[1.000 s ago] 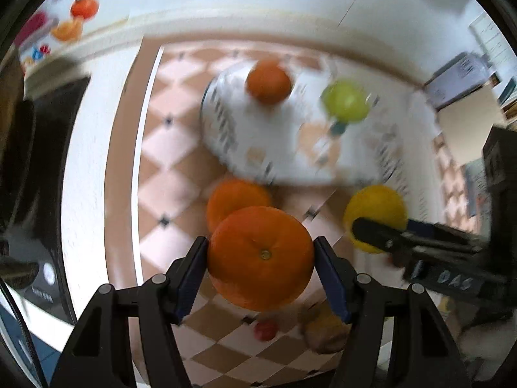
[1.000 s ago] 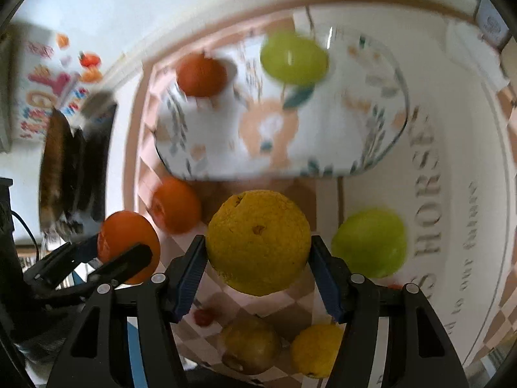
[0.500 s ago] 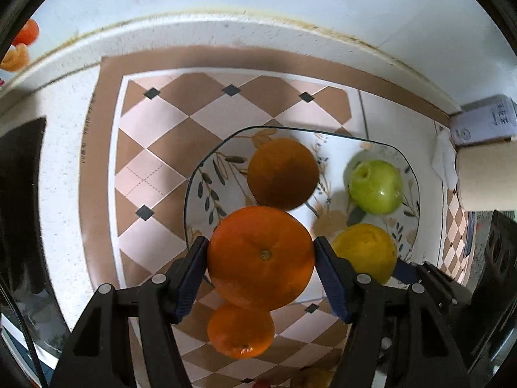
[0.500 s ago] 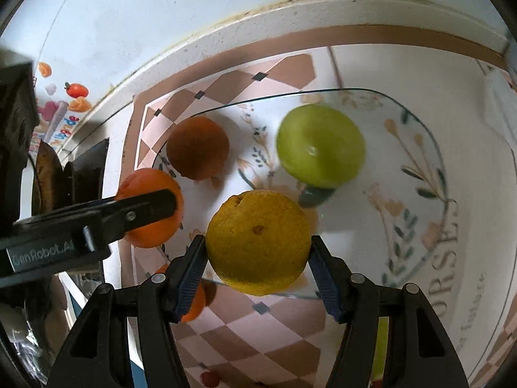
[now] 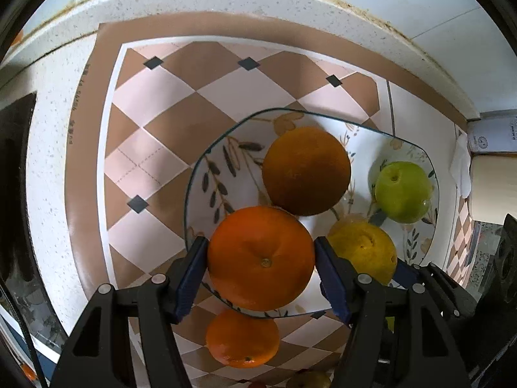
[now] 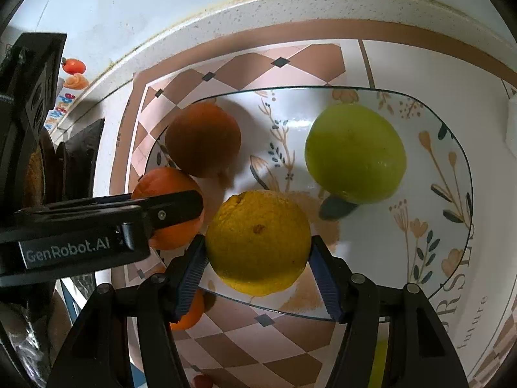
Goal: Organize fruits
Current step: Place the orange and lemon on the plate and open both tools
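Your left gripper (image 5: 261, 258) is gripping the bright orange (image 5: 261, 258) between its fingers, over the plate (image 5: 226, 161) rim. Your right gripper (image 6: 258, 242) has just been easing its fingers wider around the yellow fruit (image 6: 258, 242), now sitting on the plate, pads barely off it.

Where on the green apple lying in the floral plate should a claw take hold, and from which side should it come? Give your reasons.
Take the green apple across its widest middle, coming straight down from above. It is round, lies alone on the plate with its stem dimple turned sideways, and has bare plate on both flanks. The dark orange and yellow orange lie clear of it, so the fingers should fit.
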